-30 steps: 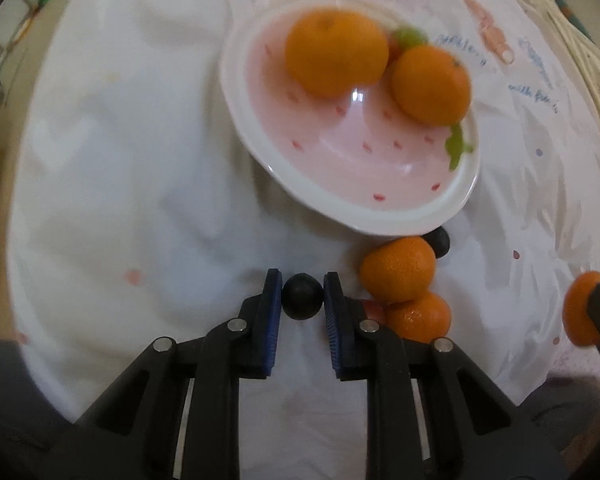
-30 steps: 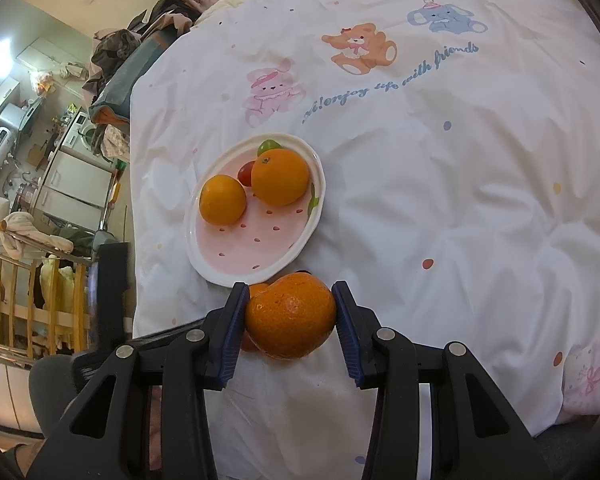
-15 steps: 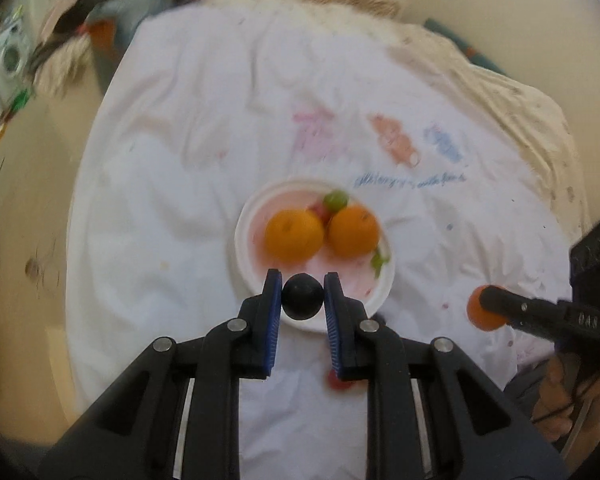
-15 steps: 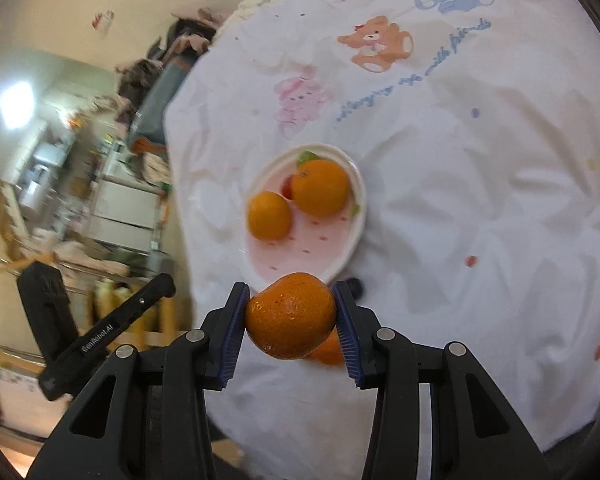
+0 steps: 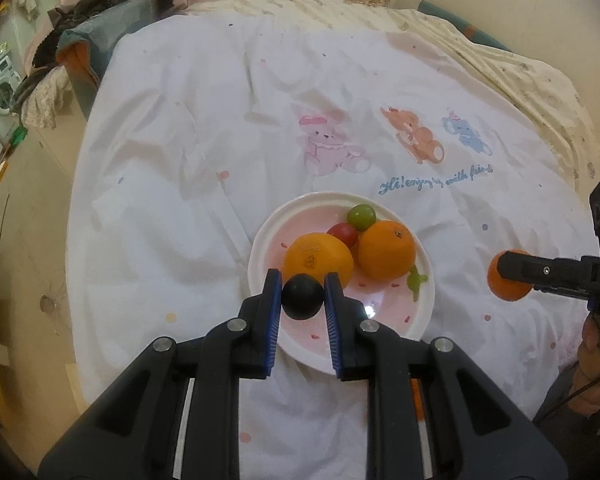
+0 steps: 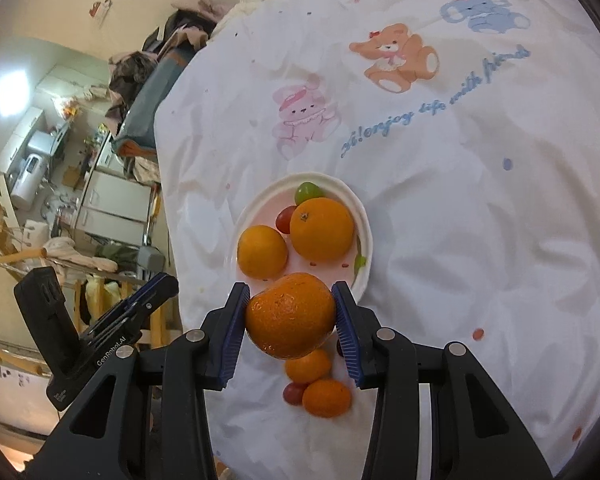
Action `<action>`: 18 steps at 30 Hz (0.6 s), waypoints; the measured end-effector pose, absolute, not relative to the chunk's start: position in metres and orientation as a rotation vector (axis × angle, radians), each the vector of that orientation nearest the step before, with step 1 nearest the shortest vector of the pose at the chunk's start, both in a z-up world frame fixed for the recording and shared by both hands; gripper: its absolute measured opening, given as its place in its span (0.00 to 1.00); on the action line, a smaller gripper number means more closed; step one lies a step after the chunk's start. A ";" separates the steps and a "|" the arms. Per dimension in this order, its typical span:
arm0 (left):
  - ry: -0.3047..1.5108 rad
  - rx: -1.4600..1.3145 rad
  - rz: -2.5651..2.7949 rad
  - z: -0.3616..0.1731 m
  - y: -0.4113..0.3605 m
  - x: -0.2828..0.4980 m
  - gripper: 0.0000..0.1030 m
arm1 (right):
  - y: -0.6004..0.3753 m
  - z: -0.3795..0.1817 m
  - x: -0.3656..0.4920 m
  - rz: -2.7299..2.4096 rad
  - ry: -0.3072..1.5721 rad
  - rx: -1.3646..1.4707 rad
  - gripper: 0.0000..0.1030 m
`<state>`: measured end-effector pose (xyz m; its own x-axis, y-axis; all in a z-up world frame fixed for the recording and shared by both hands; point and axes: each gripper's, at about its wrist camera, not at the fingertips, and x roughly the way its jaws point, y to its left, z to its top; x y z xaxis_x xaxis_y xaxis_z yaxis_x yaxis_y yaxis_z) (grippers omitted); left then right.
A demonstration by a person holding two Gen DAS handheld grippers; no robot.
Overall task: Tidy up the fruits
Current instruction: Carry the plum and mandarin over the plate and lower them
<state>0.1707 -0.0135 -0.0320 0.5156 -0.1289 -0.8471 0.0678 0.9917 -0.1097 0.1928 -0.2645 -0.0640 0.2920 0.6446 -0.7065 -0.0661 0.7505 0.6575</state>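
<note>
My left gripper (image 5: 302, 297) is shut on a small dark round fruit (image 5: 302, 296) and holds it high above the near rim of the pink plate (image 5: 422, 312). The plate holds two oranges (image 5: 387, 249), a red cherry tomato (image 5: 343, 233) and a green fruit (image 5: 361, 216). My right gripper (image 6: 291, 316) is shut on a mandarin (image 6: 290, 315), held in the air over the plate's (image 6: 364, 216) near edge. Two small mandarins (image 6: 326, 397) and a red fruit (image 6: 293, 393) lie on the sheet below it.
The white sheet (image 5: 204, 152) with cartoon animals covers a bed. Piled clothes (image 5: 100, 8) lie at its far left. The right gripper with its mandarin (image 5: 508, 276) shows at the right of the left wrist view. The left gripper's body (image 6: 80, 340) shows at the left of the right wrist view.
Both grippers have risen well above the sheet with their fruit. The plate and loose fruit now look smaller and farther below.
</note>
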 end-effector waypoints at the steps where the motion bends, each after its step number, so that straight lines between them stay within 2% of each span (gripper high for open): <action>1: 1.021 -0.061 -0.122 -0.033 -0.015 0.174 0.17 | -0.261 -0.063 0.199 0.521 1.187 0.567 0.43; 9: 1.023 -0.034 -0.144 -0.046 -0.024 0.216 0.17 | -0.243 -0.067 0.243 0.552 1.165 0.533 0.43; 18: 1.123 -0.103 -0.194 -0.092 -0.033 0.278 0.18 | -0.239 -0.094 0.265 0.527 1.229 0.529 0.43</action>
<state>0.2778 -0.0332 -0.0925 0.4183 -0.2062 -0.8846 0.1029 0.9784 -0.1793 0.2647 -0.2395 -0.0939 0.2496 0.6360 -0.7302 -0.0904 0.7661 0.6363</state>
